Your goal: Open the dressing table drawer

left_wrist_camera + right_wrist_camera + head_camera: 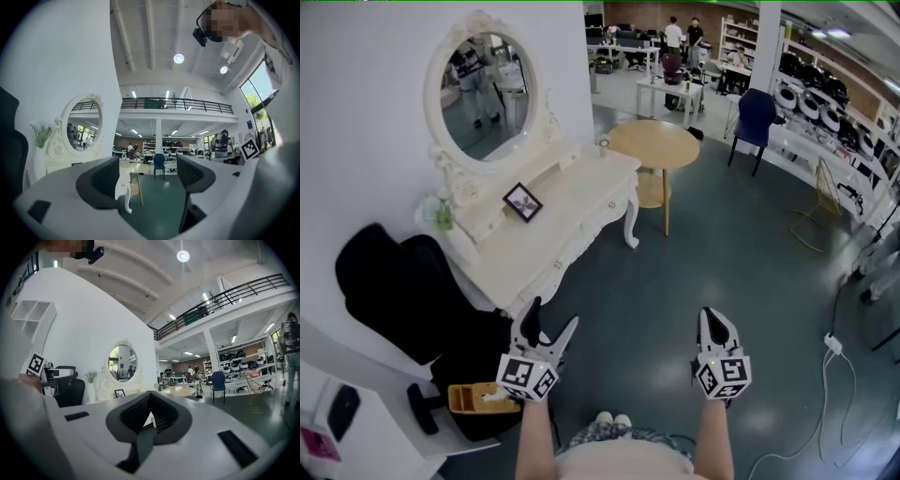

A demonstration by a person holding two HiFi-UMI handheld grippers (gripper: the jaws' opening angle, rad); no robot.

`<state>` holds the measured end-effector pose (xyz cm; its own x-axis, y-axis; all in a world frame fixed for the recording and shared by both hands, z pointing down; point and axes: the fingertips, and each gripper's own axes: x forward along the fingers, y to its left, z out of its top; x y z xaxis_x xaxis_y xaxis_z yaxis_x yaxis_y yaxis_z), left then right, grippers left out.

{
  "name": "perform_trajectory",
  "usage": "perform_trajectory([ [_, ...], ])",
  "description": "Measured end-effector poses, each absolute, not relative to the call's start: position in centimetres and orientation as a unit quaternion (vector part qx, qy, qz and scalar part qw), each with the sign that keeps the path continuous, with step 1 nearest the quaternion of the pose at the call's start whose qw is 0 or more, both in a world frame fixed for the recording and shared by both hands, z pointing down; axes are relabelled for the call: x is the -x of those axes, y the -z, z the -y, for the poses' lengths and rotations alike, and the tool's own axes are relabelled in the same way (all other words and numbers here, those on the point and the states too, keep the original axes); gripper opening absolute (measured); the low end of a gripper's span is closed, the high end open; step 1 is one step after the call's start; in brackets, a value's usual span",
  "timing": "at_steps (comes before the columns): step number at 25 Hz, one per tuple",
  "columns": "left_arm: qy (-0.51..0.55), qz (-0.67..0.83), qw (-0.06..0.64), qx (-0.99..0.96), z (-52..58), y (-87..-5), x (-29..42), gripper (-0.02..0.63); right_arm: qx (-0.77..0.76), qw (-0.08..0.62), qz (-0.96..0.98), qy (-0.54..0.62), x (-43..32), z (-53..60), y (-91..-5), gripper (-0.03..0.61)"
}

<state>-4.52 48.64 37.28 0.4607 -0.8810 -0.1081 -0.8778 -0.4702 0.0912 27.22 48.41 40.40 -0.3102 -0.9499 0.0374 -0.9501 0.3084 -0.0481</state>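
The white dressing table with its oval mirror stands against the left wall, and its drawer front with small knobs faces the floor space. My left gripper is open, empty, just short of the table's near corner. In the left gripper view the left gripper frames only a white table leg and floor. My right gripper is shut on nothing, out over the floor to the right. In the right gripper view the right gripper points toward the mirror.
A black office chair sits left of the table's near end, with a yellow box beside it. A round wooden table stands past the far end, a blue chair beyond. Cables trail at right.
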Motion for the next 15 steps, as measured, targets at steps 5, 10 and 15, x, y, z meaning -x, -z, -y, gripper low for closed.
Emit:
perform_trajectory([
  [5,0.08,0.52,0.004,-0.85,-47.8,-37.0,5.4,0.387,-0.589,-0.003,0.808,-0.031,-26.9,-47.7,-40.5,0.015],
  [10,0.066,0.519,0.001,-0.852,-46.2,-37.7,6.0,0.39,-0.594,0.001,0.804,-0.032,-26.4,-46.6,-40.7,0.015],
  [15,0.069,0.517,0.005,-0.853,-43.9,-38.3,7.2,0.39,-0.591,0.021,0.806,-0.016,-24.6,-45.0,-41.1,0.015],
])
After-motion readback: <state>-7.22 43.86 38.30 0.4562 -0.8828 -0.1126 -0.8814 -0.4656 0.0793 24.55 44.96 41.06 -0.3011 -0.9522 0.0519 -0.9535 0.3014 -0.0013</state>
